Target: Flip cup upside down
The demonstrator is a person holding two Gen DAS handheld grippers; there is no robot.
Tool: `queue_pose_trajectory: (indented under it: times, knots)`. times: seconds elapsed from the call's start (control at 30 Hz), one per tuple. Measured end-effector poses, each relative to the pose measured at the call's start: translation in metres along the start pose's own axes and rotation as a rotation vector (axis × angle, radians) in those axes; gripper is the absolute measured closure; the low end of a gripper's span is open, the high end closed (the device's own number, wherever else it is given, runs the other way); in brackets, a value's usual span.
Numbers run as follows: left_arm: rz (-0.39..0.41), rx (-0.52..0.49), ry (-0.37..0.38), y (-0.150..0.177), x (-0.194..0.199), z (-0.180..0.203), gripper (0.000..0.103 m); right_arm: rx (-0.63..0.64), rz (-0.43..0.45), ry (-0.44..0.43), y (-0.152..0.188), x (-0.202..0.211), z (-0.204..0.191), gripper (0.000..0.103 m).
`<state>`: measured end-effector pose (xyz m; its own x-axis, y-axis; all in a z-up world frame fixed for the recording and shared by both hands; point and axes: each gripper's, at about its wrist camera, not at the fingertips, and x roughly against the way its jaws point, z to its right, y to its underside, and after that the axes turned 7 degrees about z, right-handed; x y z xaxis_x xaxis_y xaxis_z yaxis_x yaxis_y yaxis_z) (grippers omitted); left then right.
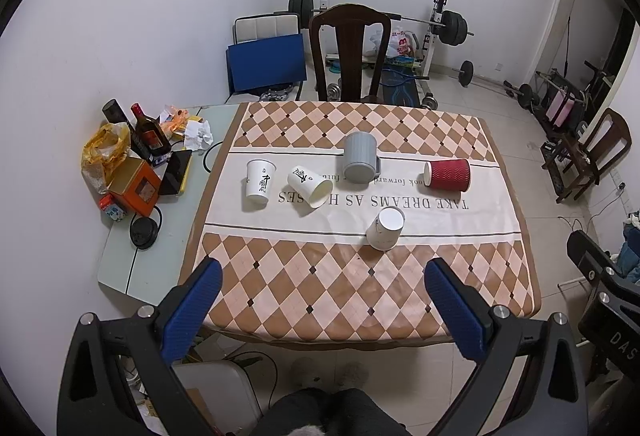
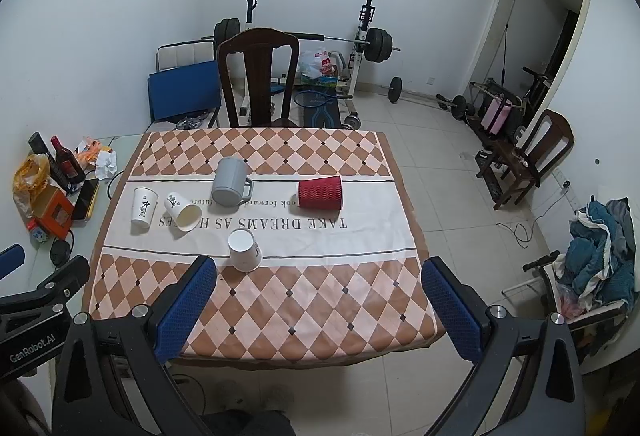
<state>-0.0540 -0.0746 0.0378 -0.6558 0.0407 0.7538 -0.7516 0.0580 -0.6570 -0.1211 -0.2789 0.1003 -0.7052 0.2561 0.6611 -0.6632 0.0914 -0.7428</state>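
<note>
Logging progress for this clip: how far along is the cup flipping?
Done: the plain white cup and grey mug already stand upside down. In hand: nothing; left gripper and right gripper are open. Left: upright printed cup, tipped printed cup, red ripple cup on its side.

Two handheld grippers are held side by side, above the near table edge, both pointing forward and slightly down. The left gripper (image 1: 323, 300) has its two blue-padded fingers (image 1: 192, 310) spread wide apart, holding nothing. The right gripper (image 2: 319, 300) is likewise spread wide and holds nothing, its blue pads (image 2: 450, 306) facing each other. Each gripper's black body shows at the edge of the other's view.
</note>
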Motion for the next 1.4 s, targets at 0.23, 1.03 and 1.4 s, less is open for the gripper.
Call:
queue_pose_trajectory:
  times: [0.23,1.03,1.4]
  knots:
    - [0.000,-0.004,0.000,0.000,0.000,0.000,0.000,-0.001,-0.002,-0.004,0.000,0.002,-0.001,0.000]
    - [0.001,-0.006,0.002,0.001,0.002,-0.002,0.000,-0.001,-0.002,-0.011,-0.002,0.007,-0.010,0.000]
    - [-0.015,0.002,-0.005,0.001,-0.003,-0.007,0.000,-0.001,-0.007,-0.014,-0.002,0.006,-0.011,0.000]
